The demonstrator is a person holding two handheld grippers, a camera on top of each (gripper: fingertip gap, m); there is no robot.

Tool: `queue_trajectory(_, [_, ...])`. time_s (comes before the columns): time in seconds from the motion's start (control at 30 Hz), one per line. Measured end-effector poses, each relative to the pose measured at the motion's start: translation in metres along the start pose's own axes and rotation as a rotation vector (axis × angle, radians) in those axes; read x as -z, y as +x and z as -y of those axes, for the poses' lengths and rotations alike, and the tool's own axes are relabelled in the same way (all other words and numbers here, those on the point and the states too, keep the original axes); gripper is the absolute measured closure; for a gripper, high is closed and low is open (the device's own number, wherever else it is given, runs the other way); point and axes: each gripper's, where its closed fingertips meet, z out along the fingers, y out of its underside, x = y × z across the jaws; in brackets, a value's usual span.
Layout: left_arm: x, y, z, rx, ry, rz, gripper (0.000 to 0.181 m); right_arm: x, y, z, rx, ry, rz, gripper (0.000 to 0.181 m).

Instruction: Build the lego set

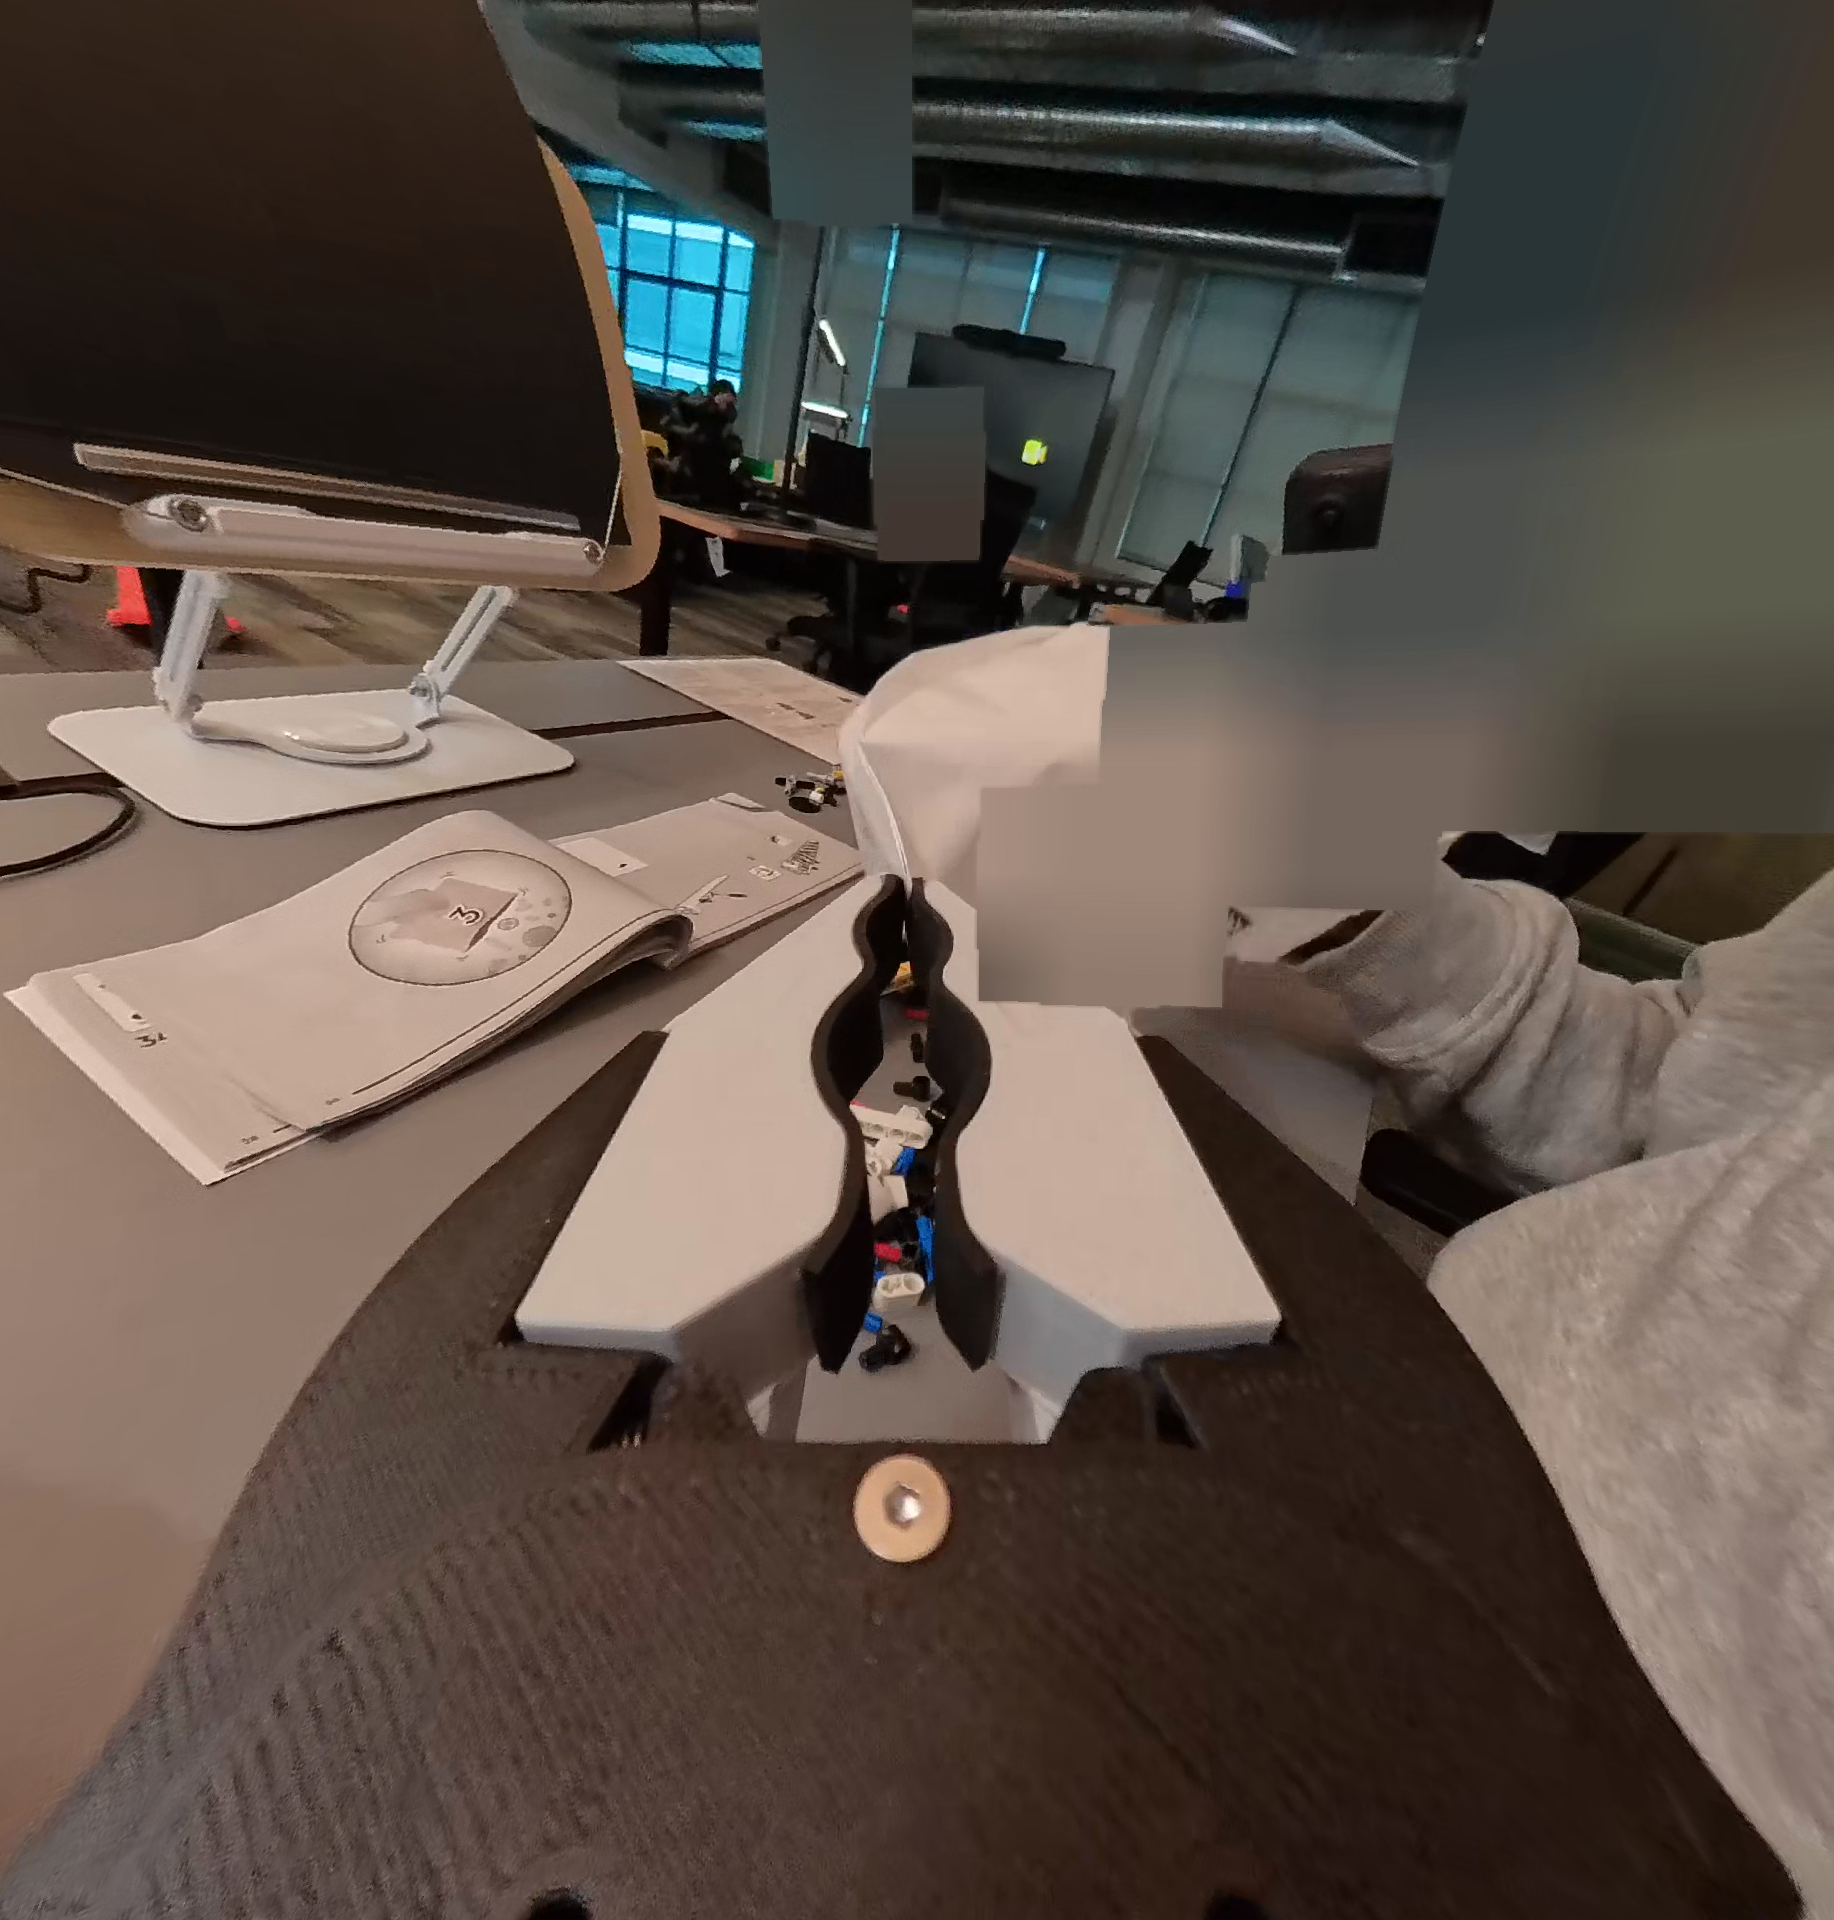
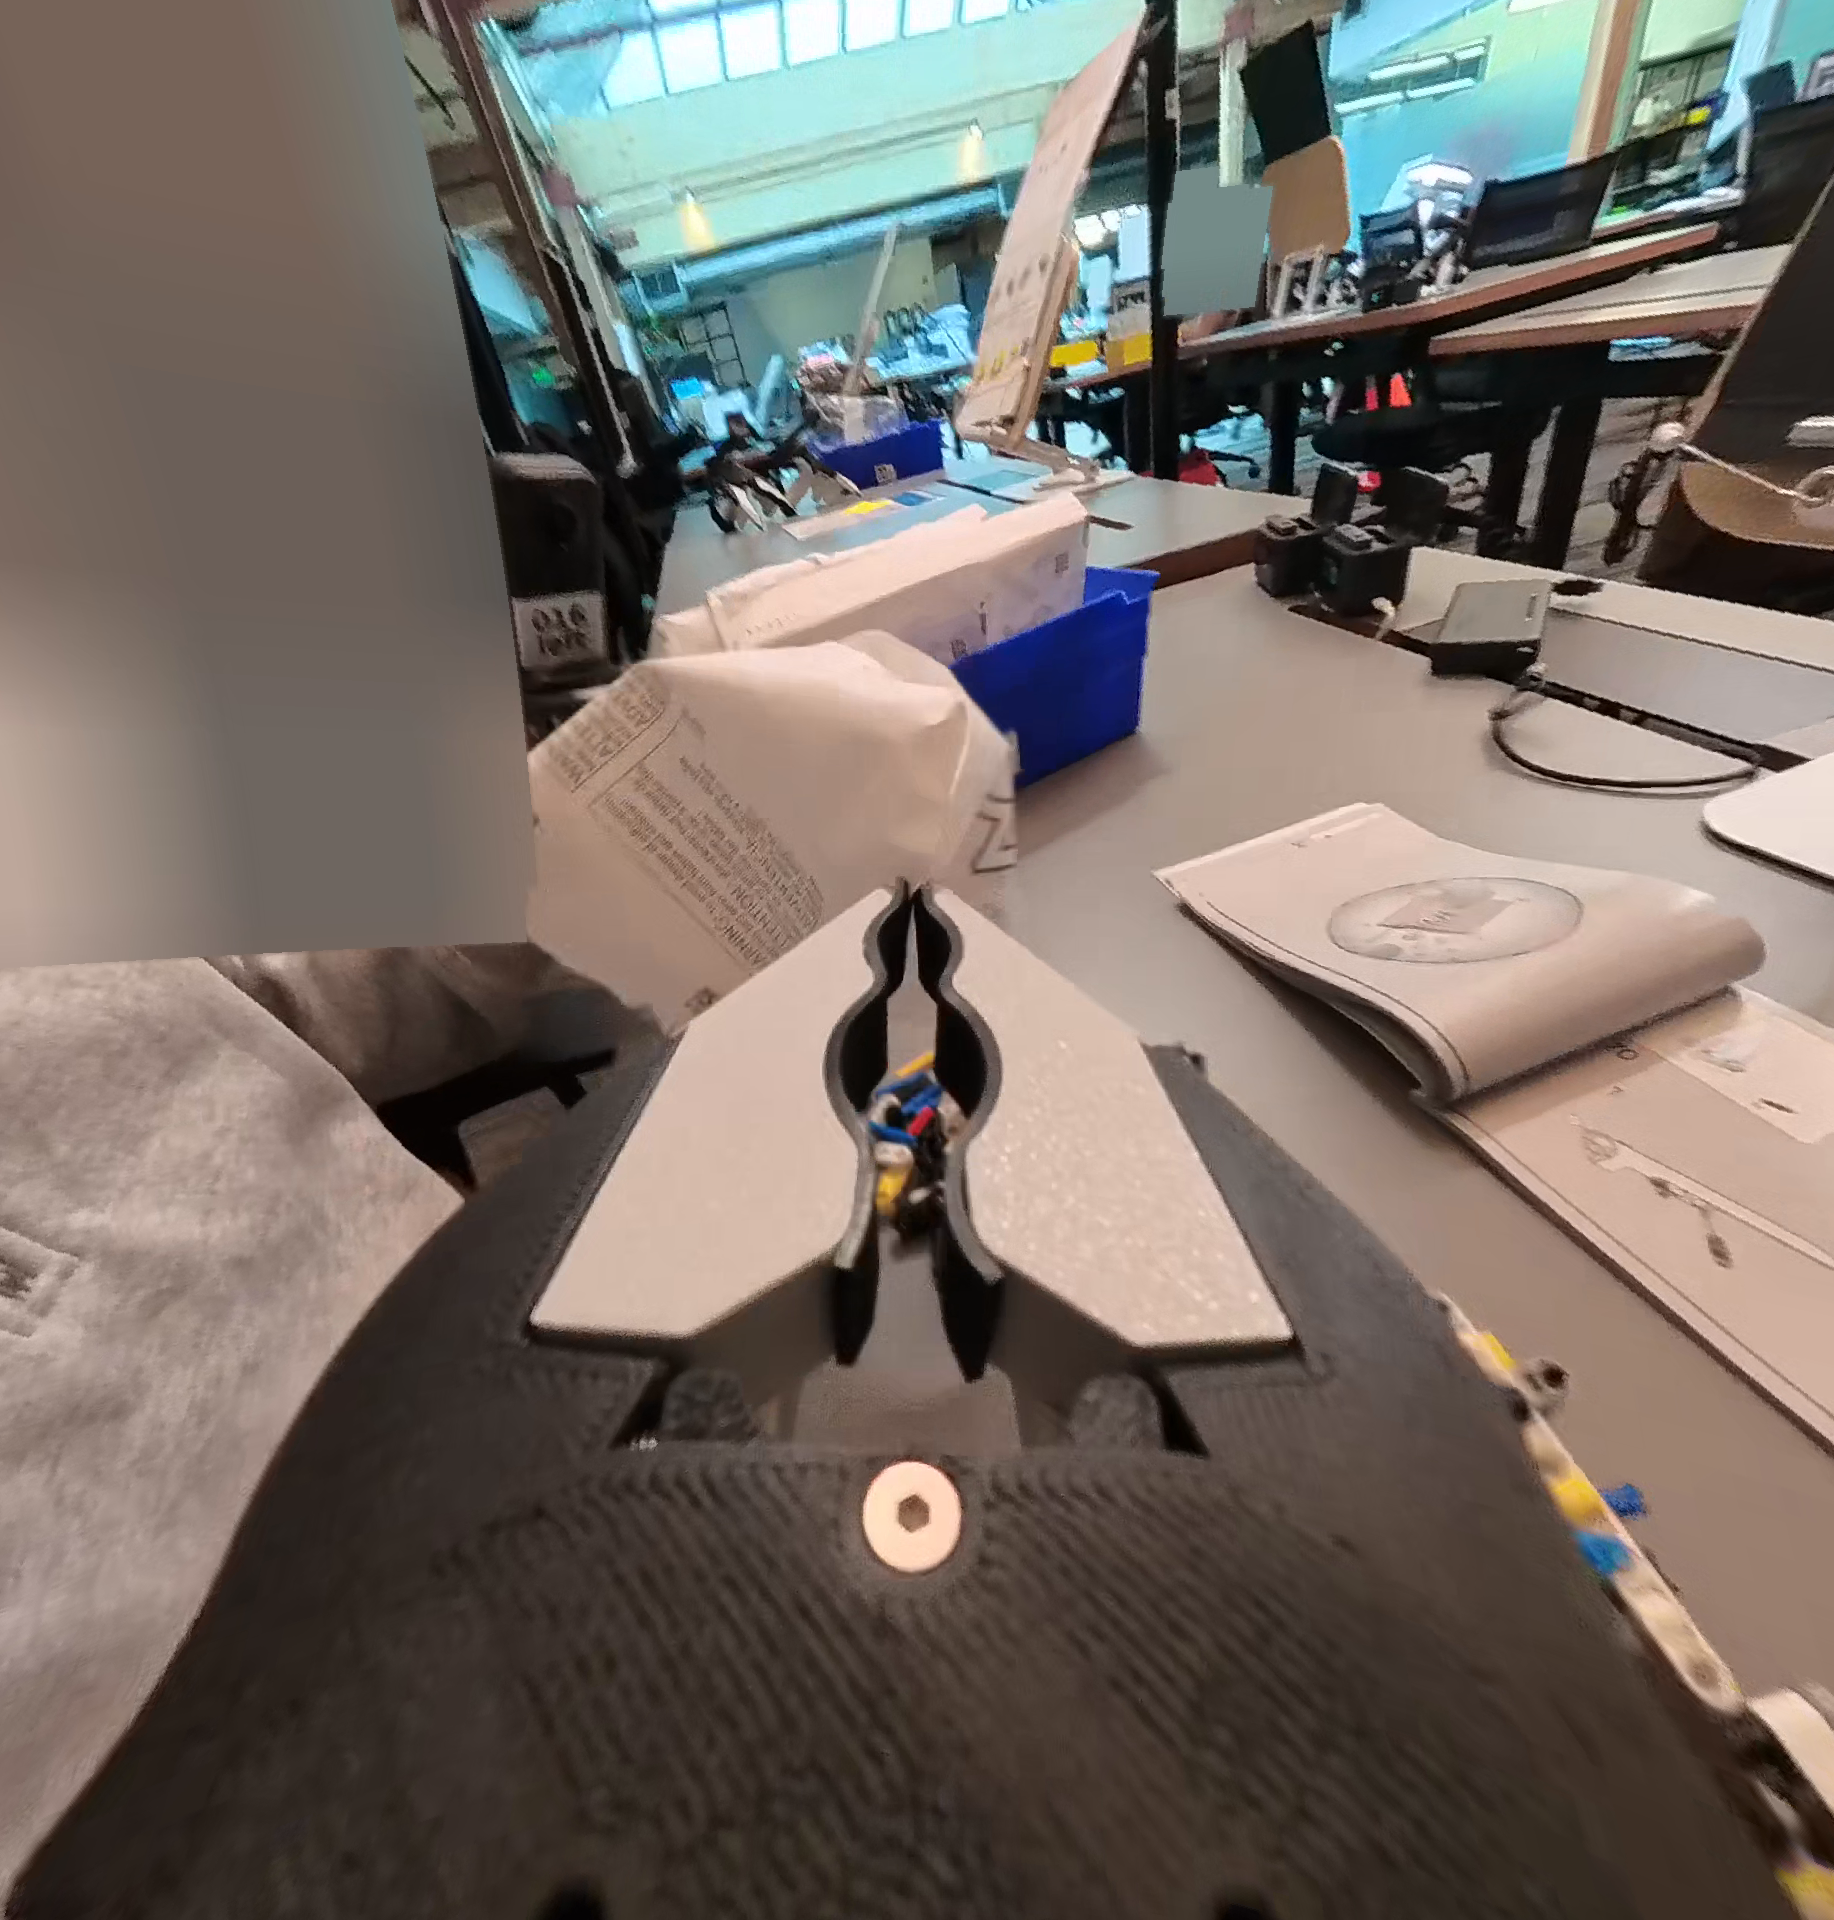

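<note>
A white paper parts bag [image 1: 980, 727] is held up above the grey table [image 1: 113, 1299]. My left gripper [image 1: 905, 885] is shut on the bag's lower edge. In the right wrist view the same bag [image 2: 778, 769] is printed on one side, and my right gripper [image 2: 913, 900] is shut on its edge. Several small loose lego pieces [image 1: 897, 1236], black, blue, red and white, lie on the table under the fingers and show through the gap; they also show in the right wrist view [image 2: 908, 1143]. A partly built lego strip [image 2: 1609, 1558] lies at the lower right.
An open instruction booklet [image 1: 425, 966] lies left of the bag, also seen in the right wrist view [image 2: 1464, 956]. A white screen stand [image 1: 310, 748] and a black cable [image 1: 51, 831] sit behind it. A blue bin [image 2: 1058, 665] holds more bags. A grey sleeve [image 2: 165, 1195] is close by. One gripper's finger ends stand about 15 cm off the other's.
</note>
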Motion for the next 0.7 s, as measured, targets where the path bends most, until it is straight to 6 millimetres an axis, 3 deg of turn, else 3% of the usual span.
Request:
queue_trajectory(0.17, [0.003,-0.009,0.010,-0.012,0.025,0.043,0.181,0.001,0.007,0.008,0.037,0.012,-0.037,0.181])
queue_trajectory(0.33, [-0.004,-0.017,-0.007,-0.081,-0.048,0.117,0.181,-0.007,0.008,0.000,0.061,-0.036,-0.048,0.181])
queue_trajectory(0.43, [0.000,-0.014,-0.002,-0.030,-0.017,0.090,0.181,-0.002,0.012,0.004,0.050,-0.014,-0.060,0.181])
queue_trajectory(0.57, [0.001,-0.013,-0.016,-0.065,-0.082,0.107,0.181,0.003,0.020,-0.001,0.090,-0.047,-0.111,0.181])
queue_trajectory(0.7, [0.006,-0.006,-0.014,-0.027,-0.064,0.090,0.181,0.005,0.015,0.001,0.027,-0.006,-0.056,0.181])
